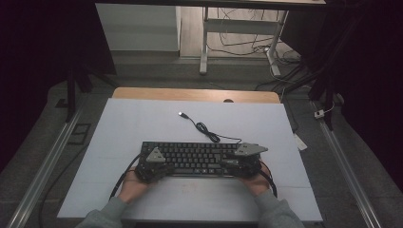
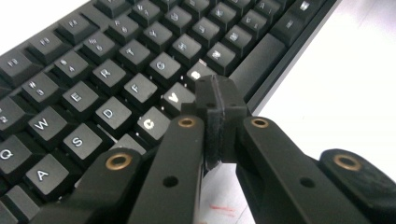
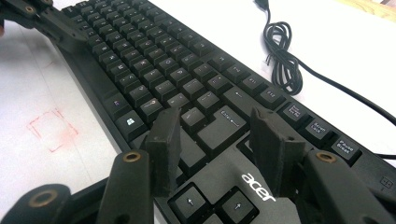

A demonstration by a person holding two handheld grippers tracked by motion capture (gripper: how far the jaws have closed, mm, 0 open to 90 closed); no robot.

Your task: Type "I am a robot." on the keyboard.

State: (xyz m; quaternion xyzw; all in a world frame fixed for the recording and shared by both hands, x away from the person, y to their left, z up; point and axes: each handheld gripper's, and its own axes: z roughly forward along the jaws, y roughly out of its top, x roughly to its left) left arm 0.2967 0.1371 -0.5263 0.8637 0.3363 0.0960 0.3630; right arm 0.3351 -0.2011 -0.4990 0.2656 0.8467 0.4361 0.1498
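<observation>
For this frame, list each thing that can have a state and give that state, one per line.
keyboard: flat on the white table top, keys up.
USB cable: unplugged, lying loose behind the keyboard, partly bundled.
left gripper: jaws shut, tips over the keys near V.
right gripper: jaws open, apart above the Enter key area.

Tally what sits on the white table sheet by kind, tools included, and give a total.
Keyboard: 1
USB cable, running from the keyboard, plug lying loose on the sheet: 1
Hand-held tools: 2, the left tool and the right tool
Total: 4
</observation>
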